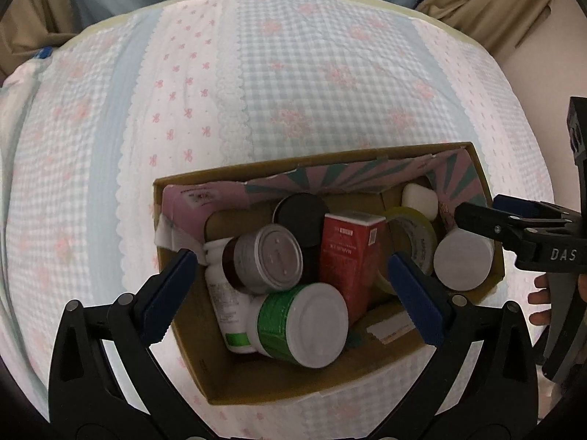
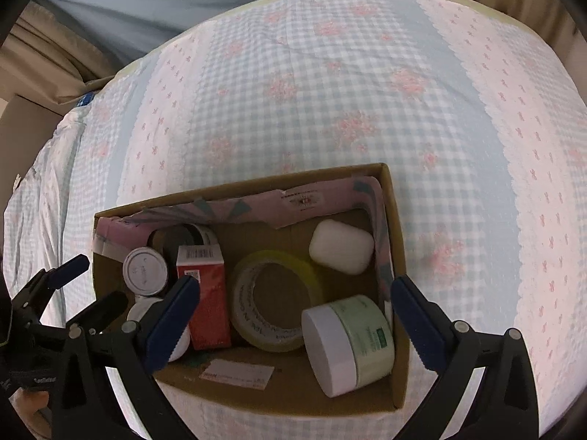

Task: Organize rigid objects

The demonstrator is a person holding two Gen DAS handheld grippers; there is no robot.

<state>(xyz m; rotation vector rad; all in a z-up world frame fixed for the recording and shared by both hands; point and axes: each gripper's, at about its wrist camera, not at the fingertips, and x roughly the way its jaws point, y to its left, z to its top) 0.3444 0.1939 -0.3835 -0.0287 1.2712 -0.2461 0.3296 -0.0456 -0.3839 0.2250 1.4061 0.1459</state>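
left claw (image 1: 293, 282) jaws wide apart, pointing steeply down, right claw (image 2: 295, 310) same, both empty

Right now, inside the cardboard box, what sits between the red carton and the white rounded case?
The yellowish roll of tape lies between the red carton and the white rounded case, clearest in the right wrist view.

Cardboard box (image 2: 398, 220) on checked bedspread (image 2: 330, 102), tape roll (image 2: 244, 293), pale green jar (image 2: 361, 333), red carton (image 2: 211, 311) inside
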